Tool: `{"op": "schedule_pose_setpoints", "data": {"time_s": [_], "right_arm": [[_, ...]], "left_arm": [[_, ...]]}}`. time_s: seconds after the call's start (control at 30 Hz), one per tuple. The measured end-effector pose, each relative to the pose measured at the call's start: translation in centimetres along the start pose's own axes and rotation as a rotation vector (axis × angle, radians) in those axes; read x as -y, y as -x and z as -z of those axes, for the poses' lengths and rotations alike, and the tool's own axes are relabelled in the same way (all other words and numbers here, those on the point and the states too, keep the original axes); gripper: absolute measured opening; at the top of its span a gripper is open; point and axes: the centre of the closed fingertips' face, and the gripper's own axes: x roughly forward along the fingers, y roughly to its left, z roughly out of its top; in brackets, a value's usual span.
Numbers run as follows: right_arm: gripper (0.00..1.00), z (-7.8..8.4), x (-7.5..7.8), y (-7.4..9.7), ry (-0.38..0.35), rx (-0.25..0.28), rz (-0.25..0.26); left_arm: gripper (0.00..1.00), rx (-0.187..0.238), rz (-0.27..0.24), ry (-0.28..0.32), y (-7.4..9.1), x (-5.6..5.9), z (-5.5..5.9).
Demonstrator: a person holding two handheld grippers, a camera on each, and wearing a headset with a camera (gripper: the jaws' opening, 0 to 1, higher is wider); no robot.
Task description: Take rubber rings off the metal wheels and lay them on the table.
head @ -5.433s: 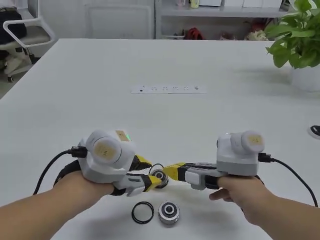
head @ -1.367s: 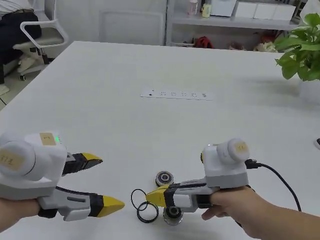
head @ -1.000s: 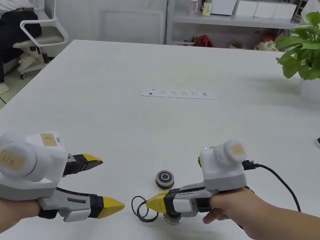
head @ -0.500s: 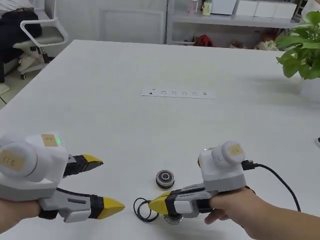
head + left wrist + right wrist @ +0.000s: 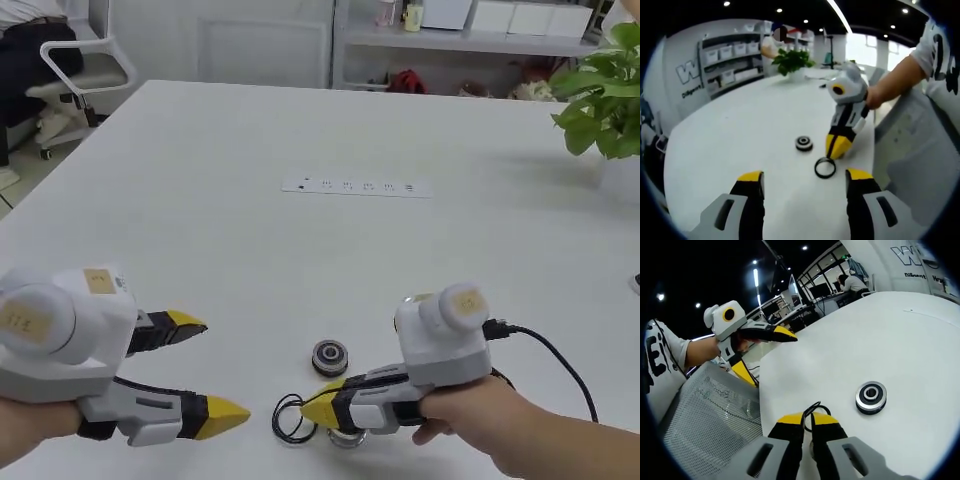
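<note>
Jaws of the right gripper (image 5: 318, 405) stand pressed almost together, yellow tips pinching a thin black rubber ring (image 5: 825, 177). In the right gripper view the ring's loop rises between the two tips. In the left gripper view, at centre frame, the same ring lies flat on the white worktop (image 5: 300, 260) at the tip of those jaws. More than one loop may overlap there; the head view is too fine to separate them.

Jaws of the left gripper (image 5: 206, 367) are spread wide and hold nothing. They sit at the lower left of the head view, well apart from the work.

One dark-rimmed round metal wheel (image 5: 330, 356) lies flat just above the right gripper's tips, apart from them and from the ring. Whether it carries a ring cannot be told. A second metal wheel (image 5: 345, 438) shows at the bottom edge, partly under the right gripper's body.

Judgement: the ring is held low, at worktop level beside the wheels, because it is being laid down and not carried. The left gripper is parked open and clear, ready for the next wheel. The ring is thin and limp, so it may cling to a tip on release.
</note>
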Motion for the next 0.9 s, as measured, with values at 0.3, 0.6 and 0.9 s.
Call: {"op": "schedule_pose_setpoints", "data": {"time_s": [0.3,0.6,0.9], "right_arm": [[0.03,-0.2,0.5,0.3,0.006,0.004,0.014],[0.04,-0.9,1.1,1.2,-0.01,0.037,0.04],[0.07,-2.3,2.1,2.2,-0.019,0.093,0.075]], "left_arm": [[0.66,-0.008,0.011,0.003,-0.3,0.2,0.1],[0.66,-0.009,0.013,-0.001,-0.3,0.2,-0.1],[0.66,-0.008,0.01,0.0,-0.2,0.2,-0.1]]}}
